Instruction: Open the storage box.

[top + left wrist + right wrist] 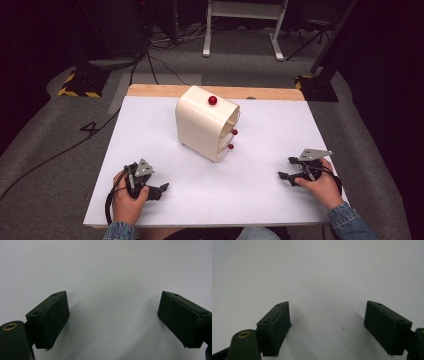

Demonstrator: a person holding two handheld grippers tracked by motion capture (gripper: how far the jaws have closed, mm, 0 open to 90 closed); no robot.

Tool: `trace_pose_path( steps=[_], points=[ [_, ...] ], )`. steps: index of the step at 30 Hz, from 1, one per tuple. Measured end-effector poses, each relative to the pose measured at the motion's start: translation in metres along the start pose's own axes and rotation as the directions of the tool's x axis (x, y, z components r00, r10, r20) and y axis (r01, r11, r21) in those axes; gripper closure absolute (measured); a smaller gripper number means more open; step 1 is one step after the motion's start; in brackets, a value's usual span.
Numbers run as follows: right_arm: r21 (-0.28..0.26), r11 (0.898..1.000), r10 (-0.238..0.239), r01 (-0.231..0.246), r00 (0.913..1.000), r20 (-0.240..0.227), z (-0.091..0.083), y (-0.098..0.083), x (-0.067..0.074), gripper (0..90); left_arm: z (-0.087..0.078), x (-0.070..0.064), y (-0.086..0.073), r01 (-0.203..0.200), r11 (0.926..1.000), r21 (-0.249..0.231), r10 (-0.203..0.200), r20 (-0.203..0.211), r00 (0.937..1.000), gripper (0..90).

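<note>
Cabinet [206, 127], cream with three red knobs [212, 100], upright mid-table on white tabletop [260, 190], turned at an angle with knobs facing far-right. Risk, as a judgement: tall light body likely to slide or tip if one knob gets pulled without bracing; small round knobs easy to slip off. Well apart from both: left gripper [161, 190] near-left, right gripper [285, 175] near-right, jaws spread wide, holding nothing, aimed at bare tabletop.
</note>
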State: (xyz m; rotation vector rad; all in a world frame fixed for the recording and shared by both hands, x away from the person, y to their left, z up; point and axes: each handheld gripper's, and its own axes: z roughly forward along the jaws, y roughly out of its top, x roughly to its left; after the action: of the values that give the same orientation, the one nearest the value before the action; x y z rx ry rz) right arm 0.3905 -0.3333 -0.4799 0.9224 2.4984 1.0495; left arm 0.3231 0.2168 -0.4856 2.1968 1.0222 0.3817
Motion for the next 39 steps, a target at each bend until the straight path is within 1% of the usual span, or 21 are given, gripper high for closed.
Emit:
trace_pose_path(
  steps=[3, 4, 5, 7, 10, 11, 14, 15, 17, 20, 22, 23, 24, 28, 29, 30, 33, 34, 35, 36, 39],
  points=[
    [0.001, 1.000, 0.004, -0.004, 1.0000, -0.002, 0.000, 0.001, 0.001, 23.6, 0.000, 0.000, 0.000, 0.000, 1.0000, 0.000, 0.000, 0.000, 1.0000, 10.5],
    [-0.012, 1.000, 0.006, -0.006, 0.9990, -0.044, 0.000, 0.003, 0.002, 27.5, 0.000, 0.000, 0.000, 0.000, 1.0000, 0.000, 0.000, -0.001, 1.0000, 10.6],
    [-0.011, 1.000, 0.007, -0.008, 0.9984, -0.056, 0.000, 0.005, 0.004, 27.1, 0.000, 0.000, 0.000, 0.000, 1.0000, 0.000, 0.000, 0.000, 1.0000, 10.6],
    [-0.015, 1.000, -0.012, 0.011, 0.9979, -0.064, -0.001, 0.008, 0.008, 27.7, 0.000, 0.000, 0.000, 0.000, 1.0000, 0.000, 0.000, 0.000, 1.0000, 10.6],
    [-0.027, 0.999, -0.022, 0.021, 0.9969, -0.076, -0.002, 0.013, 0.013, 28.3, 0.000, 0.000, 0.000, 0.000, 1.0000, 0.000, 0.000, 0.000, 1.0000, 10.6],
    [-0.044, 0.999, -0.030, 0.026, 0.9955, -0.090, -0.004, 0.019, 0.017, 29.3, 0.000, 0.000, 0.000, 0.000, 1.0000, 0.000, 0.000, 0.000, 1.0000, 10.6],
    [-0.058, 0.998, -0.035, 0.029, 0.9937, -0.106, -0.006, 0.025, 0.020, 29.6, 0.000, 0.000, 0.000, 0.001, 1.0000, 0.000, -0.001, 0.000, 1.0000, 10.6],
    [-0.079, 0.996, -0.043, 0.034, 0.9928, -0.112, -0.009, 0.032, 0.024, 29.6, 0.000, 0.000, 0.000, 0.000, 1.0000, 0.000, 0.000, 0.000, 1.0000, 10.6],
    [-0.092, 0.995, -0.049, 0.038, 0.9918, -0.118, -0.012, 0.038, 0.027, 29.9, 0.000, 0.000, 0.000, 0.000, 1.0000, 0.000, 0.000, 0.000, 1.0000, 10.6],
    [-0.108, 0.993, -0.056, 0.042, 0.9903, -0.127, -0.014, 0.045, 0.029, 32.2, 0.000, 0.000, 0.000, 0.000, 1.0000, 0.000, 0.000, 0.000, 1.0000, 10.6],
    [-0.127, 0.991, -0.046, 0.029, 0.9905, -0.130, -0.015, 0.052, 0.032, 32.9, 0.000, 0.000, 0.000, 0.000, 1.0000, 0.000, 0.000, 0.000, 1.0000, 10.6],
    [-0.142, 0.989, -0.057, 0.037, 0.9882, -0.142, -0.015, 0.057, 0.034, 36.2, 0.000, 0.000, 0.000, 0.000, 1.0000, 0.000, 0.000, 0.000, 1.0000, 10.6],
    [-0.142, 0.989, -0.057, 0.037, 0.9882, -0.142, -0.015, 0.057, 0.034, 36.2, 0.000, 0.000, 0.000, 0.000, 1.0000, 0.000, 0.000, 0.000, 1.0000, 10.6],
    [-0.195, 0.979, -0.088, 0.055, 0.9819, -0.168, -0.013, 0.069, 0.040, 42.5, 0.000, 0.000, 0.000, 0.000, 1.0000, 0.000, 0.000, 0.000, 1.0000, 10.6],
    [-0.217, 0.974, -0.105, 0.064, 0.9777, -0.182, -0.011, 0.075, 0.043, 45.6, 0.000, 0.000, 0.000, 0.000, 1.0000, 0.000, 0.000, 0.000, 1.0000, 10.5],
    [-0.217, 0.974, -0.105, 0.064, 0.9777, -0.182, -0.011, 0.075, 0.043, 45.6, 0.000, 0.000, 0.000, 0.000, 1.0000, 0.000, 0.000, 0.000, 1.0000, 10.5],
    [-0.247, 0.966, -0.122, 0.072, 0.9732, -0.195, -0.007, 0.084, 0.048, 47.6, 0.000, 0.000, 0.000, 0.000, 1.0000, -0.001, 0.000, 0.000, 1.0000, 10.6],
    [-0.273, 0.959, -0.139, 0.080, 0.9692, -0.204, -0.003, 0.089, 0.051, 50.1, 0.000, 0.000, 0.000, 0.000, 1.0000, 0.000, 0.000, 0.000, 1.0000, 10.6],
    [-0.273, 0.959, -0.139, 0.080, 0.9692, -0.204, -0.003, 0.089, 0.051, 50.1, 0.000, 0.000, 0.000, 0.000, 1.0000, 0.000, 0.000, 0.000, 1.0000, 10.6],
    [-0.290, 0.954, -0.142, 0.077, 0.9674, -0.210, 0.000, 0.093, 0.053, 50.2, 0.000, 0.000, 0.000, 0.000, 1.0000, 0.000, 0.000, -0.001, 1.0000, 10.6],
    [-0.305, 0.949, -0.147, 0.076, 0.9646, -0.219, 0.004, 0.097, 0.054, 50.2, 0.000, 0.000, 0.000, 0.000, 1.0000, 0.000, 0.000, 0.000, 1.0000, 10.6]
  ],
)
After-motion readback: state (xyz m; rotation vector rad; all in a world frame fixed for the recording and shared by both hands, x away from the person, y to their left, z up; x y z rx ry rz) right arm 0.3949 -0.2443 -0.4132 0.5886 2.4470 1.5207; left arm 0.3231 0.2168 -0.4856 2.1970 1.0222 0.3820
